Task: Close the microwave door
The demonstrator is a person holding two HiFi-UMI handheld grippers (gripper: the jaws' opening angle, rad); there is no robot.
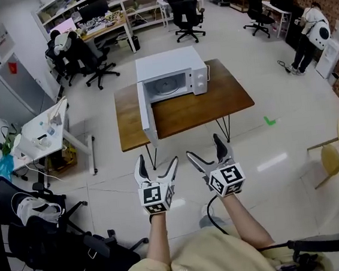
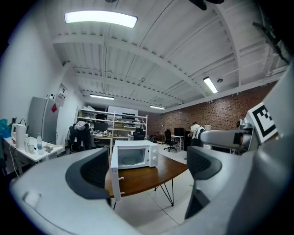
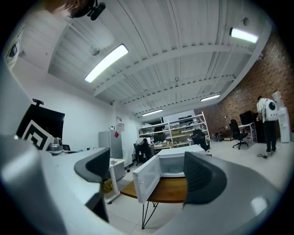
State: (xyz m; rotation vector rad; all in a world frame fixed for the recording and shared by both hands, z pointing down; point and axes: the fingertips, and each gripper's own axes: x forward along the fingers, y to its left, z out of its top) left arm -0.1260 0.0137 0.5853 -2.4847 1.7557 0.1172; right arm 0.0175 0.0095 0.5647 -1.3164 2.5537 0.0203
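- Facing the microwave (image 1: 172, 71) from well back: it sits on the wooden table (image 1: 214, 103), and its door (image 1: 145, 113) is swung fully out toward me at the table's left side. Closing has not begun.
- Both tools are empty: my left gripper (image 1: 156, 161) and right gripper (image 1: 205, 147) each hold their 2 jaws wide, with nothing between them.
- Next, I judge, I must get close, set 1 jaw against the door's outer face and swing it rightward until it latches.
- Bare floor lies between us. A black chair (image 1: 49, 247) and a side table (image 1: 39, 130) stand to the left, off my path, and 1 person (image 1: 309, 36) works far right.
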